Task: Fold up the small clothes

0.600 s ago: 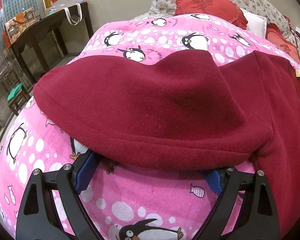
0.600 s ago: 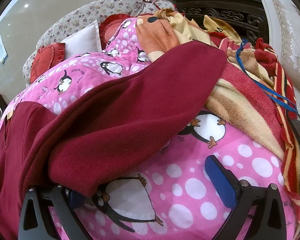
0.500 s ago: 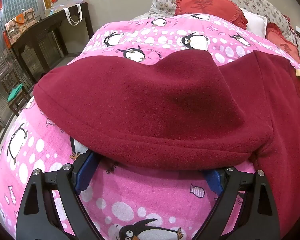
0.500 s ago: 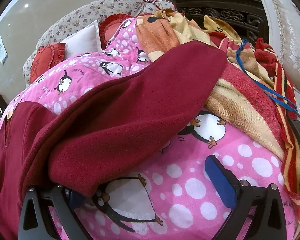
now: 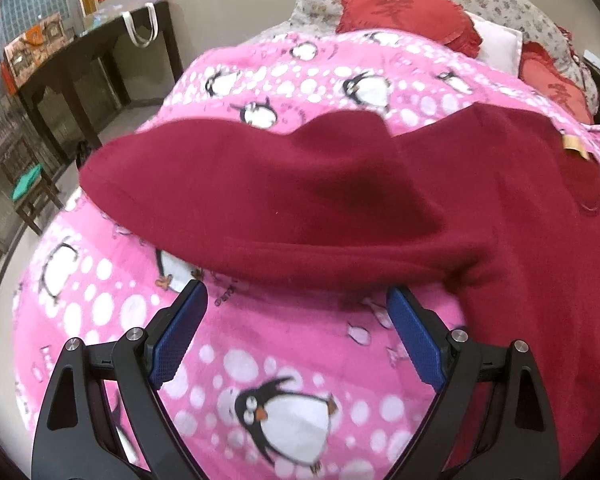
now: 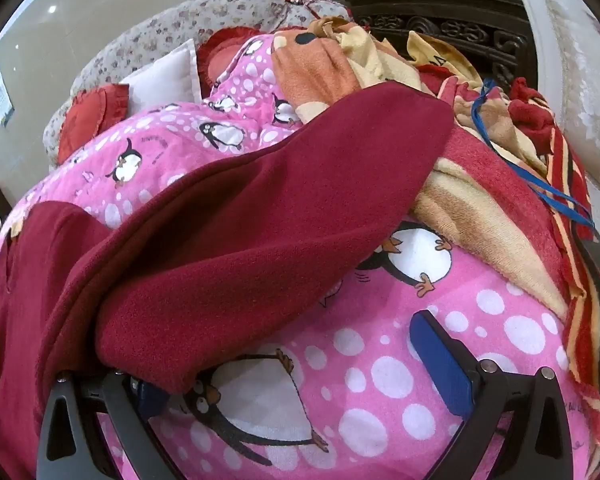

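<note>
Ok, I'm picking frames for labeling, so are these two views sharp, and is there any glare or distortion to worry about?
Left wrist view: motion-blurred, penguin blanket and maroon fleece garment soft-edged; strong fisheye bending with dark corners. Right wrist view: sharper, fleece texture readable; ceiling-light reflections glare on the glossy wall; same barrel distortion, and the garment drapes over the right gripper finger on the picture's left.

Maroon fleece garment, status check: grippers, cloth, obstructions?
Left gripper open, clear of maroon fleece garment. Right gripper open, hem draped over its left finger. Towel pile crowds far end.
</note>
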Motion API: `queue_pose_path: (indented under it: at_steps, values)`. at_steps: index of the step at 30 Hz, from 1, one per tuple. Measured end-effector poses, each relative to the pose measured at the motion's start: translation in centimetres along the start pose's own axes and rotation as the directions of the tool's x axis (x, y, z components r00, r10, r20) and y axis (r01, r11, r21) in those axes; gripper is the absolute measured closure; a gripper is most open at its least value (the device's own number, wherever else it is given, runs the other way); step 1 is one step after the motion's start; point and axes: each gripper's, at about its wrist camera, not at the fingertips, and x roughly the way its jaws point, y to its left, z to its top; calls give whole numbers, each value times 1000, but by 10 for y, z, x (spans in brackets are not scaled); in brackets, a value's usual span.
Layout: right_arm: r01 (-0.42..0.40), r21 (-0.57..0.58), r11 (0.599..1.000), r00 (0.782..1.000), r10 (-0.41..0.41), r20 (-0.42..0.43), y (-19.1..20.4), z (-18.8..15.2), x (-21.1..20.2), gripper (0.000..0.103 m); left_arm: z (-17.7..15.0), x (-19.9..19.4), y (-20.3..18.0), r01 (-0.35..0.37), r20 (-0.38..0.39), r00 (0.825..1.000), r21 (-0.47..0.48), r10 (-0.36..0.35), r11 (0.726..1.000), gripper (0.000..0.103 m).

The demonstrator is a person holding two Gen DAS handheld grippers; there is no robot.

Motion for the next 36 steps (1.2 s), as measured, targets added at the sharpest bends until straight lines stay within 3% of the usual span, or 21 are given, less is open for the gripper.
queue_pose_path:
  at_steps: [8, 13, 17, 20, 23, 27, 32, 36]
  values:
    - [-4, -6, 1000, 1000, 4, -19, 1, 5, 2, 0, -5, -45, -27, 85, 22, 996, 32, -86, 996, 12]
    - [-118, -24, 993, 990, 115, -80, -2, 4, -7, 0, -10, -66, -50, 95, 41, 994, 107, -100, 990, 12]
    - [-98, -106, 990, 987, 83, -136, 6, -4, -22, 0, -12, -78, -62, 109, 50, 992, 135, -116, 985, 12]
    - [-105, -151, 983, 985, 82, -151, 10, -13, -49, 0, -12, -85, -68, 125, 55, 989, 147, -134, 981, 12]
    - [-38, -200, 979, 997, 23, -80, 10, -18, -94, 0, -14, -90, -75, 138, 60, 987, 162, -149, 977, 12]
    - [-46, -254, 966, 998, 32, -57, 22, -14, -148, 0, -19, -97, -87, 148, 68, 984, 186, -163, 971, 12]
    - [-98, -310, 946, 995, 90, -41, 69, -13, -211, 0, -18, -108, -95, 160, 78, 981, 195, -178, 968, 12]
    - [-201, -347, 916, 979, 198, -46, 121, -17, -252, 0, -15, -120, -96, 144, 99, 981, 199, -166, 969, 12]
